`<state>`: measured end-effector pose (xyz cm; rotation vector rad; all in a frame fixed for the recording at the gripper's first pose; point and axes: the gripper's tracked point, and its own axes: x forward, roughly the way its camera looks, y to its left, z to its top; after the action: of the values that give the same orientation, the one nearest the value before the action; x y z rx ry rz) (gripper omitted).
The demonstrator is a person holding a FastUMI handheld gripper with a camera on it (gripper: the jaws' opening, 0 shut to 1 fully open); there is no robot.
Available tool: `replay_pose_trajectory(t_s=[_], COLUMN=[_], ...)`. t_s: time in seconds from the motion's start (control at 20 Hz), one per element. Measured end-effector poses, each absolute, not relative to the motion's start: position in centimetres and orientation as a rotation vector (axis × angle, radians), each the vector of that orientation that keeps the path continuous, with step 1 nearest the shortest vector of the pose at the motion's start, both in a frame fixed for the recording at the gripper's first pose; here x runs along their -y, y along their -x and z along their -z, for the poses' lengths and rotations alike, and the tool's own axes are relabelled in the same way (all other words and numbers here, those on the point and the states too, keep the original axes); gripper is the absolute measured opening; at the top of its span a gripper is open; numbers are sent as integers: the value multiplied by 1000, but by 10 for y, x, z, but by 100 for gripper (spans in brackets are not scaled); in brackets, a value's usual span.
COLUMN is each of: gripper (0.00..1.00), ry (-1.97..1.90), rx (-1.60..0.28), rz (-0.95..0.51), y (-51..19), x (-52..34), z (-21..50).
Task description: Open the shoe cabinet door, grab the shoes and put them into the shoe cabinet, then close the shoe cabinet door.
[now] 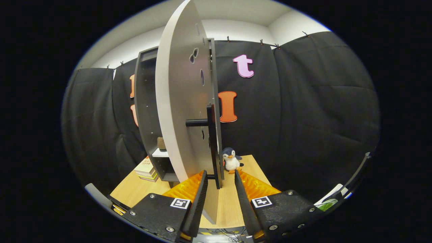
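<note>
The grey shoe cabinet [145, 111] stands on the wooden table [135, 190], and its pale door [179, 101] is swung wide open, edge-on to me. The door's black bar handle [212, 135] runs down the door's outer edge. My gripper [220, 173] is open, and the handle's lower end and the door's bottom corner sit between its fingers. The left finger [199, 192] lies close against the door face. A gap separates the right finger [241, 192] from the handle. A brown shoe [161, 143] rests on a white shelf inside the cabinet.
A toy penguin [231, 161] stands on the table just beyond the door's edge, ahead of the right finger. A stack of books [146, 168] lies left of the cabinet's base. Black cloth walls close off the booth behind and to both sides.
</note>
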<state>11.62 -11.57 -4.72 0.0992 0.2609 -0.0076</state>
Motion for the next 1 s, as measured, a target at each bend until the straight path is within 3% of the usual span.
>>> replay_pose_trajectory(t_s=[0.5, 1.0], gripper=[55, 81], ry=[-130, -126], rx=[-249, -233], rz=[-163, -281], y=[-136, -159], x=[69, 6], z=[46, 44])
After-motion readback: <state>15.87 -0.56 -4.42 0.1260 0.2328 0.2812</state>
